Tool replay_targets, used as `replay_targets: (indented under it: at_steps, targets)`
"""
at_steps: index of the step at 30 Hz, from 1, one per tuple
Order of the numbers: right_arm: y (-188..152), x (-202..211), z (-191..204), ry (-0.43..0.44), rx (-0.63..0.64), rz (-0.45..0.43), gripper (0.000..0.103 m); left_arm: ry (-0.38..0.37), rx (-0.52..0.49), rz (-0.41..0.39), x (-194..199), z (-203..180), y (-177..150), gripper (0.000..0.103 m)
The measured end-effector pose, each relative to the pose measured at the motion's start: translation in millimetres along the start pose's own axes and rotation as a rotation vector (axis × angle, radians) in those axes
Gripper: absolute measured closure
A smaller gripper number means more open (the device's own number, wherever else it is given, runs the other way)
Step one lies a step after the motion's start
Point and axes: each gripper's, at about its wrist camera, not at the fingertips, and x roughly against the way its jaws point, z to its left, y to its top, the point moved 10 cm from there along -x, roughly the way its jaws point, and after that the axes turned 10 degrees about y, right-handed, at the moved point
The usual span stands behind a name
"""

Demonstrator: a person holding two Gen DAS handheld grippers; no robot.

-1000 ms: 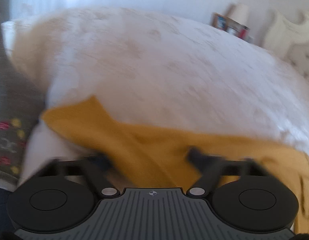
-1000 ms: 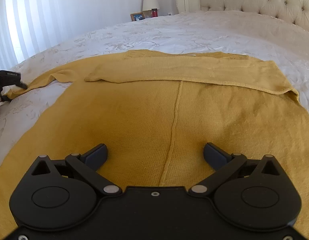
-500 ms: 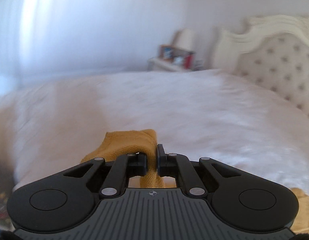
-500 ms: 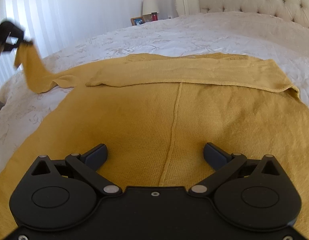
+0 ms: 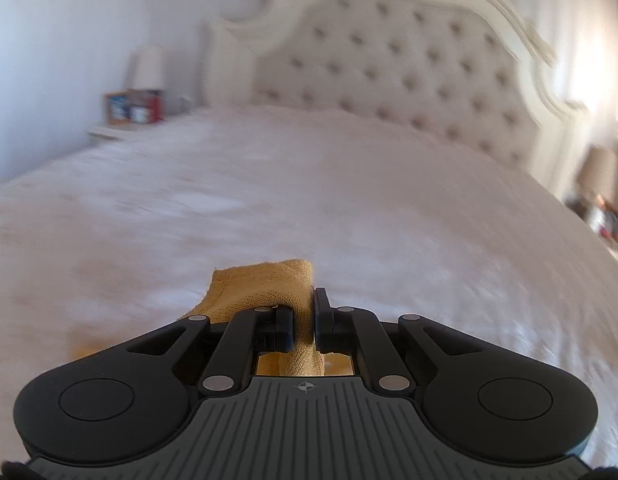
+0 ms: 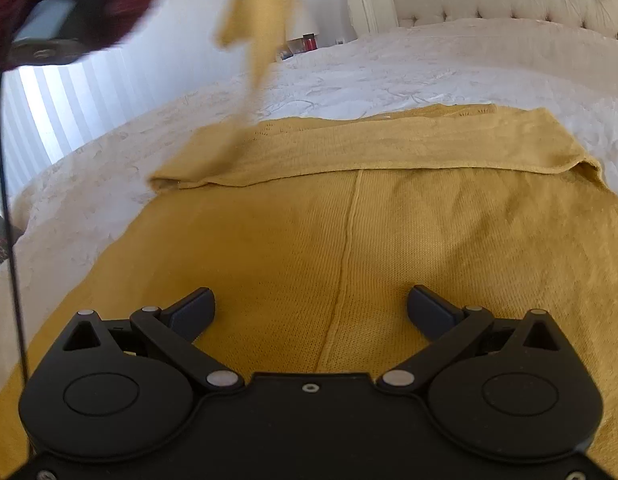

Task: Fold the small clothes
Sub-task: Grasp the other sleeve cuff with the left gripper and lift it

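Overhead, sleeve (image 6: 261, 36) hanging lengthwise, left gripper (image 5: 305, 320) pinching

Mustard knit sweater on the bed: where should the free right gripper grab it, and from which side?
Judgement: take the mustard knit sweater at its right side edge, coming in low from the right over the white bedspread. The body lies flat there, so the edge offers a pinchable lip. The right gripper has its jaws open above the cloth.
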Motion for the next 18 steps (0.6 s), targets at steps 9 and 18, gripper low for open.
replay_targets:
  at_steps: [9,18]
  targets:
    - [0.1,2.1,-0.5,0.018,-0.019,-0.016,0.0,-0.111,-0.222,0.135,-50.6,-97.5,-76.4,0.051]
    - [0.9,5.9,-2.7,0.021,-0.022,-0.018,0.0,-0.144,-0.296,0.11,-24.3,-92.9,-66.8,0.026]
